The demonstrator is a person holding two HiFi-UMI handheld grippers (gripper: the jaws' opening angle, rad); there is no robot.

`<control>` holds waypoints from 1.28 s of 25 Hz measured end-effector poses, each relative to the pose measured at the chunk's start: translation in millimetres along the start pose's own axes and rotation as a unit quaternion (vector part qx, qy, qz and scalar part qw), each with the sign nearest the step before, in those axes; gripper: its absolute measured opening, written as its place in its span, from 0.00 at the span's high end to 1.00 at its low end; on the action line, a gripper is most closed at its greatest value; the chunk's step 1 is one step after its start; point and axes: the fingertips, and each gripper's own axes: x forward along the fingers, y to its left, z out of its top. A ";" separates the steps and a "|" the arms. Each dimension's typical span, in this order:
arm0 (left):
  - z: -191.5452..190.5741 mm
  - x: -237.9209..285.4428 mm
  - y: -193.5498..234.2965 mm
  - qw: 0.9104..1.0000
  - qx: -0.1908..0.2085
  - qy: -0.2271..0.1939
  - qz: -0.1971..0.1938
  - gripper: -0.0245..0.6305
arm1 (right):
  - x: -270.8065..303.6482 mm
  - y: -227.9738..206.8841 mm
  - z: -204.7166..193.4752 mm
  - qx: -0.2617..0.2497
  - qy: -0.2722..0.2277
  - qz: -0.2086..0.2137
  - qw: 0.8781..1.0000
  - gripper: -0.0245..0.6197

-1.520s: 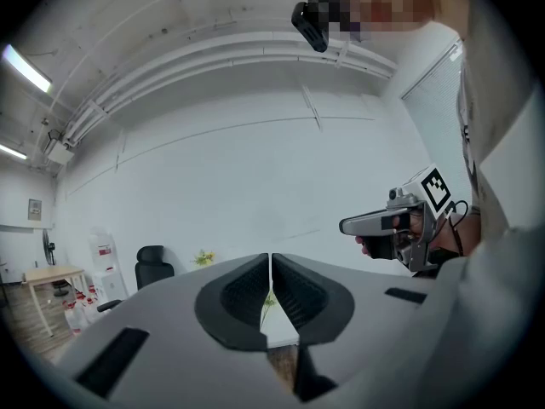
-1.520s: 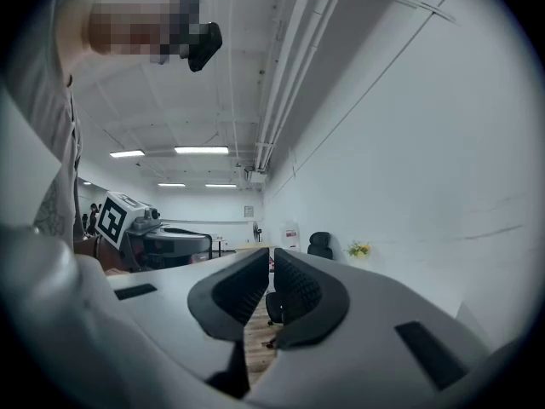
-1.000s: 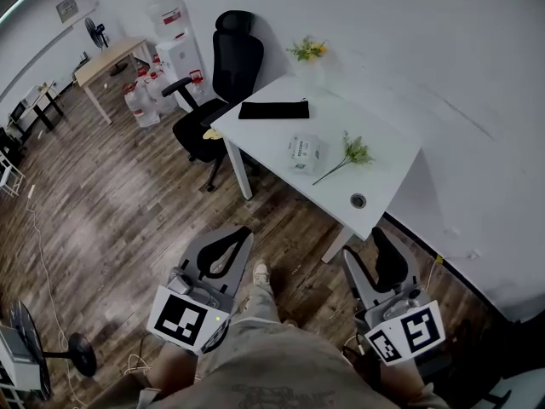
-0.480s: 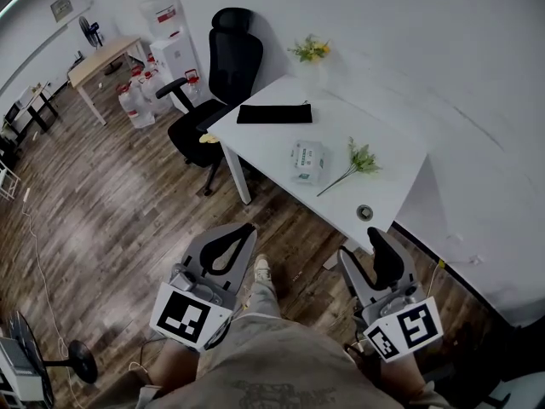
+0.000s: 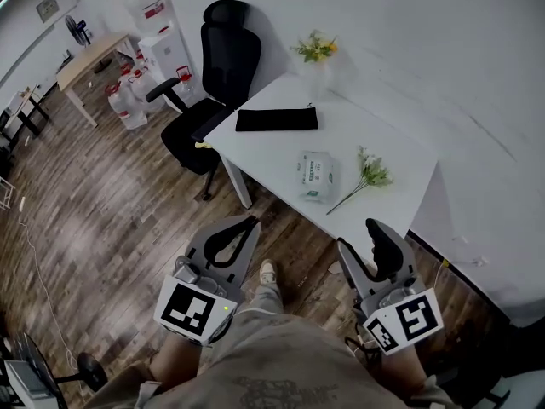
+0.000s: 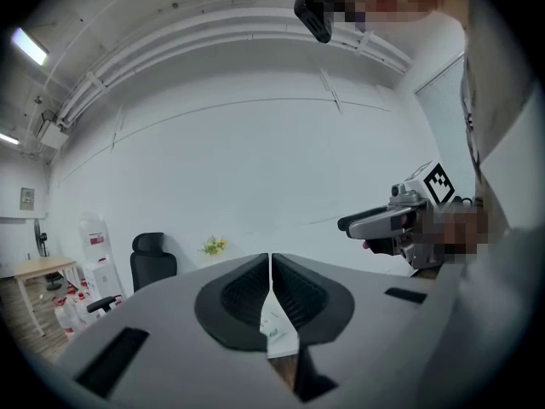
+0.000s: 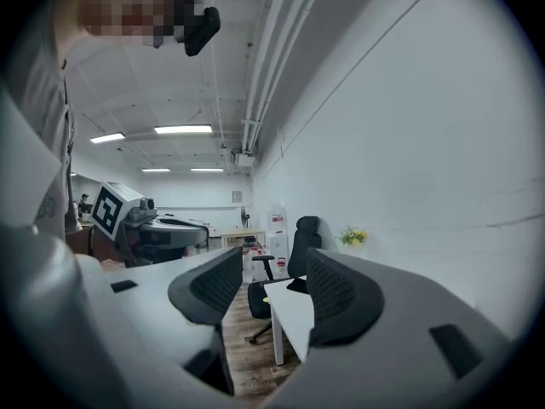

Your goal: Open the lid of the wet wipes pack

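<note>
The wet wipes pack (image 5: 316, 175), white with green print, lies flat on the white table (image 5: 400, 147), lid side up. Both grippers hang in front of the table over the wooden floor, well short of the pack. My left gripper (image 5: 248, 224) is shut with nothing in it; in the left gripper view its jaws (image 6: 270, 259) meet at the tips, and a strip of the pack (image 6: 278, 324) shows below them. My right gripper (image 5: 358, 238) stands open and empty, with the table's corner (image 7: 294, 313) seen between its jaws (image 7: 264, 286).
A black pouch (image 5: 277, 119), a green flower sprig (image 5: 368, 177) and a vase of yellow flowers (image 5: 315, 49) share the table. A black office chair (image 5: 217, 66) stands at its left end. Water bottles and a dispenser (image 5: 153, 24) and a wooden desk (image 5: 89, 54) are far left.
The table and the pack have drawn nearer and lower in the head view as the person walked towards them. Both grippers came along, their jaws unchanged.
</note>
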 end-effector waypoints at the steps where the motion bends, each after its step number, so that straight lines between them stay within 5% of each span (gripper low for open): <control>1: 0.0 6.7 7.3 1.000 0.000 0.001 -0.005 0.92 | 9.5 -3.6 0.7 0.004 0.000 -0.004 1.000 0.60; 20: -12.4 107.5 145.7 0.998 -0.020 0.009 -0.066 0.92 | 172.1 -61.0 4.5 0.001 0.050 -0.067 0.997 0.60; 32: -12.0 158.1 166.3 0.996 -0.022 0.008 -0.082 0.92 | 213.1 -95.1 0.7 0.001 0.061 -0.074 0.995 0.60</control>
